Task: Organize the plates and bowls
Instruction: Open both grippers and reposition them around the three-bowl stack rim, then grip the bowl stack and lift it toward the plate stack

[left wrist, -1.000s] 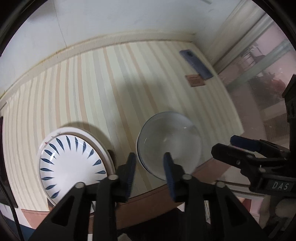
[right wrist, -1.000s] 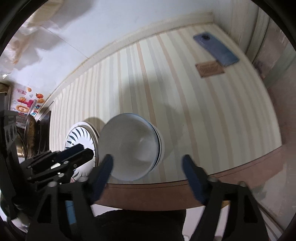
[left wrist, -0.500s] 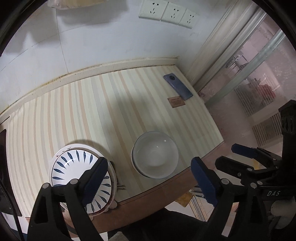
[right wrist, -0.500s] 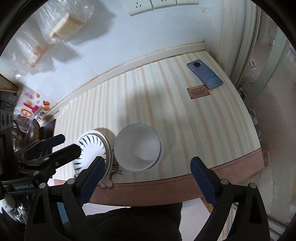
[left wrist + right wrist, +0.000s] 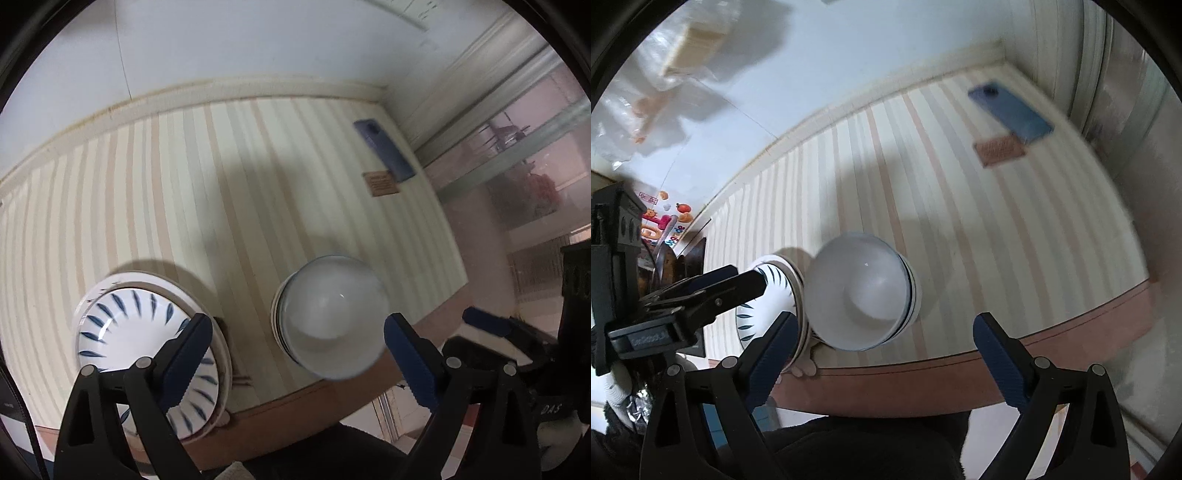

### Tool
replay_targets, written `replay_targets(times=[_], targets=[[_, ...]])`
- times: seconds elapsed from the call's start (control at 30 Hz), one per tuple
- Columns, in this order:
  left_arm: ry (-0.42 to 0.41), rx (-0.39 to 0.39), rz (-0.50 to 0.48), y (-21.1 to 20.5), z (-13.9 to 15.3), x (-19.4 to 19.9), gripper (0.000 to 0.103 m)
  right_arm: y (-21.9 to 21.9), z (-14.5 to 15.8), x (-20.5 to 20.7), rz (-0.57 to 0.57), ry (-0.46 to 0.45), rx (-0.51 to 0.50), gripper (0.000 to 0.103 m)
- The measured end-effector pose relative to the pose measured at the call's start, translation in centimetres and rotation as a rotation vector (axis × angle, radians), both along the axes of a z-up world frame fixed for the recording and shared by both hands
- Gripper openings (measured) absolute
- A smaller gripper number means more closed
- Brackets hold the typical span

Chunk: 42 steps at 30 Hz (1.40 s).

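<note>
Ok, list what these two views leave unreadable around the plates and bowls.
- Number of bowls in the white bowl stack: both views show only rim edges, blurred.
- Near part of the blue-leaf plate stack: covered by a finger of the left tongs in the left view, and by both tongs in the right view.
- Print on the brown card: too small, blurred.
- Small pale object at the table edge: partly hidden beneath the plates.
</note>
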<state>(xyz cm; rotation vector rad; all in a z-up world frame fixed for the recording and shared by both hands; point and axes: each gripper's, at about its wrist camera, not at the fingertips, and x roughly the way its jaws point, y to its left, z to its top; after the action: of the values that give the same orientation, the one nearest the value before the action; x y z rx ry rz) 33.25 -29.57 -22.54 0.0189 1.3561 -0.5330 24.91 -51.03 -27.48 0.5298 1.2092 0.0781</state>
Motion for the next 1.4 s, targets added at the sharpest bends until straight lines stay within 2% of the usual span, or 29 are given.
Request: replay_targets(times=[0.33,0.53,0.73,0.8,0.9,0.97,1.03,1.07,1.4], targets=[[0.099,0.056,-0.015,-3.4,-7.2,2.9,0.095,-1.3,-10.8,3.2,0.021,0.137,0.178,0.098],[0.155,0.054,-0.033,-4.9,-9.8,3.5,0.094,-1.5,-15.2,4.3,0.023,0.169,0.275,0.098],[0.226,0.047,-0.014,-4.8,-11.9,3.7,0.084,-1.7,-17.1,5.3,0.028,0.162,0.377,0.099],[0.235,0.058,0.015,-4.3,-12.5,3.8,0.073,-1.6,-17.2,5.4,0.034,0.157,0.386,0.098],[0.260,0.019,0.046,-3.4,-12.9,3.7,0.070,-1.3,-17.4,5.7,0.054,0.150,0.409,0.095],[0.260,-0.008,0.051,-3.3,-12.9,3.5,0.065,-0.9,-17.4,6.2,0.070,0.147,0.422,0.085],[0.272,-0.049,0.048,-3.2,-12.8,3.2,0.056,-0.4,-17.8,6.7,0.086,0.156,0.438,0.068],[0.267,-0.050,0.049,-3.2,-12.7,3.1,0.055,0.0,-18.1,6.8,0.098,0.163,0.449,0.065],[0.229,-0.060,0.123,-2.7,-11.9,2.8,0.049,-0.1,-17.0,6.9,0.087,0.141,0.419,0.063]])
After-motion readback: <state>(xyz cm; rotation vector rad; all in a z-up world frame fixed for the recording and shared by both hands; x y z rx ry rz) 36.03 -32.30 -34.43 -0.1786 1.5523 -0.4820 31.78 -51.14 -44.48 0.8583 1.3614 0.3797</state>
